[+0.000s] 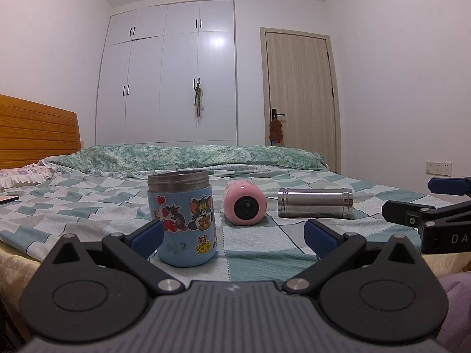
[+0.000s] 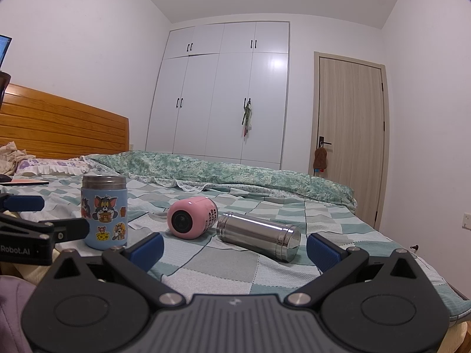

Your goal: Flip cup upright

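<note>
I have both claws hovering at the near edge of the bed (image 1: 88, 206), and neither one holds or touches anything. My left gripper (image 1: 234, 236) has its blue pads spread wide apart; the blue cartoon cup (image 1: 183, 217) stands upright on the checked sheet just beyond them, closest to my left pad (image 1: 147, 239), but I see a gap between pad and cup wall. My right gripper (image 2: 234, 247) is equally wide open, fingers clear of the sheet.

The pink cup (image 2: 192, 217) lies on its side near the middle of the bed, its round end turned toward me. Just beside it, toward the bed's right edge, the steel cup (image 2: 259, 235) also lies on its side, its length slanting toward my right gripper's opening, one flat end nearest me. From the right wrist view I can't tell whether pink and steel touch; from the left wrist view they look slightly apart.

Each claw shows at the margin of the other's view, jaws spread. A folded green quilt (image 1: 191, 158) runs along the bed's far edge
</note>
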